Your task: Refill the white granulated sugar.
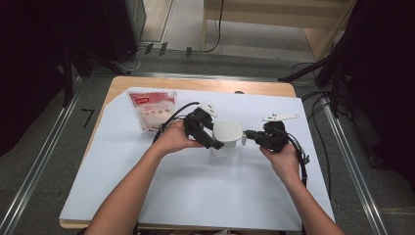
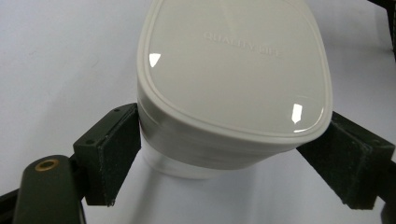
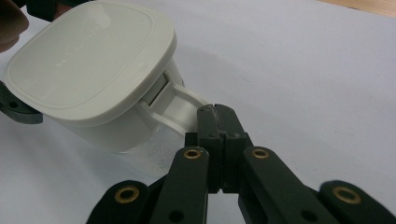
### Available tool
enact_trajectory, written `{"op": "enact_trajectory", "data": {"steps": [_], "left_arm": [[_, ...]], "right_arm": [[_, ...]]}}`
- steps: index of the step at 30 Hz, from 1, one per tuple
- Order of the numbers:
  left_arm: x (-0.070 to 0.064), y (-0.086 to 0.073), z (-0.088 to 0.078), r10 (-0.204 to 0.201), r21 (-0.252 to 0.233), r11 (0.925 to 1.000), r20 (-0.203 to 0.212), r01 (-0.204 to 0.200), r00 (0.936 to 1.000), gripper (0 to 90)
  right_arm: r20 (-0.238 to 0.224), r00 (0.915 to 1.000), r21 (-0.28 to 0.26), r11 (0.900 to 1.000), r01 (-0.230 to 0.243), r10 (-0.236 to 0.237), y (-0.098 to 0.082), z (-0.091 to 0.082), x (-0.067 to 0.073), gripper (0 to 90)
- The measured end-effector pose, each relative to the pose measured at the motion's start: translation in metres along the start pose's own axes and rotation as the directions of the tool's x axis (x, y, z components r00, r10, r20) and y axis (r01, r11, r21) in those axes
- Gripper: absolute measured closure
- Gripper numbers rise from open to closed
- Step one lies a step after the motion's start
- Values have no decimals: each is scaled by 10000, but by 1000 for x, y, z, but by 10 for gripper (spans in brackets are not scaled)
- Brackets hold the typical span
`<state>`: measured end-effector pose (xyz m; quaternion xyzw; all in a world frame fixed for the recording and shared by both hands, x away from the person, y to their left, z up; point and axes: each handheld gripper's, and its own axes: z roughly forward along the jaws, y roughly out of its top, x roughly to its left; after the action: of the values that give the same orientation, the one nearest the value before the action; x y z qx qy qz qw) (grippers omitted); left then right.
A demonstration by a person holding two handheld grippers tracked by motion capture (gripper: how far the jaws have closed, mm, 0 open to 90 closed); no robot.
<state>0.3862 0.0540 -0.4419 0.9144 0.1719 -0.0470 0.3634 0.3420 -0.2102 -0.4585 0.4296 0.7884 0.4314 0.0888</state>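
Jug (image 2: 233, 84) sits between wide left claw (image 2: 233, 158) pads (right claw (image 3: 217, 114) pinches its handle (image 3: 180, 100)).

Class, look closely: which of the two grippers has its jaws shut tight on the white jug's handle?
The right gripper: it pinches the handle, while the left gripper straddles the lid.

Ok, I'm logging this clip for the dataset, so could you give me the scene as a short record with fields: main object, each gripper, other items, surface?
main object: white plastic lidded jug with a side handle, upright on the table
left gripper: jaws astride the jug just under its lid, wide apart; the left pad touches the wall, the right one sits at the lid's edge
right gripper: jaws shut on the handle
other items: pink-and-white printed pouch, lying flat behind the left hand
surface: white sheet over a wooden table
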Motion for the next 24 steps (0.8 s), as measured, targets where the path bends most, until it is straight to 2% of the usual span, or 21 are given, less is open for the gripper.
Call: {"op": "enact_trajectory", "data": {"steps": [6,17,24], "left_arm": [[0,2,0,-124,93,9999,0,124,9999,152],[-3,4,-2,121,221,9997,-201,-116,9997,158],[-6,6,-3,281,257,9993,-496,-269,9984,164]], "right_arm": [[125,9999,13,10000,45,-45,0,0,2,900],[209,9996,2,9999,168,-168,0,0,3,900],[228,9996,10,9998,174,-174,0,0,3,900]]}}
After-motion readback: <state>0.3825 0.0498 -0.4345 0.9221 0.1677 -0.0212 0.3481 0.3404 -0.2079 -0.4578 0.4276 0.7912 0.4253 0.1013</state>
